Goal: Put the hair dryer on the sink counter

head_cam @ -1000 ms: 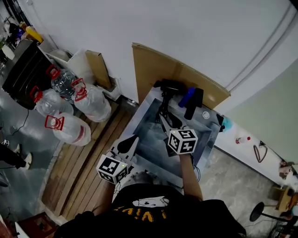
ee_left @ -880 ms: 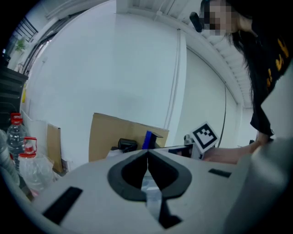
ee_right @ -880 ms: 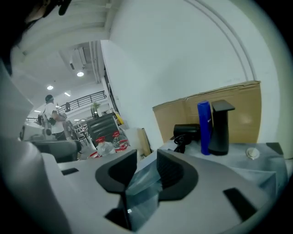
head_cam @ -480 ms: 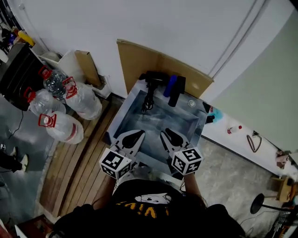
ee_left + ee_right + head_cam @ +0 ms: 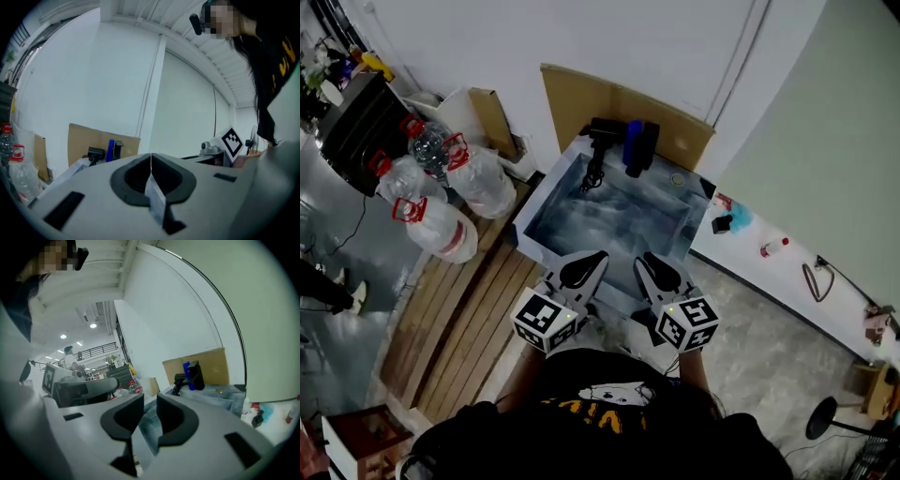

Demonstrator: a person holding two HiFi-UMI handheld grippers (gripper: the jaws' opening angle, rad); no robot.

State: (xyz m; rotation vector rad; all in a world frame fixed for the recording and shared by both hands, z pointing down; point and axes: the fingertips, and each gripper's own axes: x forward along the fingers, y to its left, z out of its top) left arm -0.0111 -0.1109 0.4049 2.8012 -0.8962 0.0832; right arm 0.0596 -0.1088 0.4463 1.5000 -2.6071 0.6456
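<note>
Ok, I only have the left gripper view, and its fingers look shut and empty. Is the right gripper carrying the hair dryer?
Observer: No, the right gripper is empty; its fingers have just been closing, leaving a narrow gap.
Operator: Where's the dryer's cord?
Observer: The head view shows the cord hanging from the hair dryer on the back ledge down into the sink.

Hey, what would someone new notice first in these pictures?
The marbled grey sink fills the middle, with a black hair dryer at its back rim in front of cardboard. Nearest the camera, the left gripper is shut, while the right gripper has just been closing its jaws, with nothing between them. Clear jugs with red handles lie at left.
</note>
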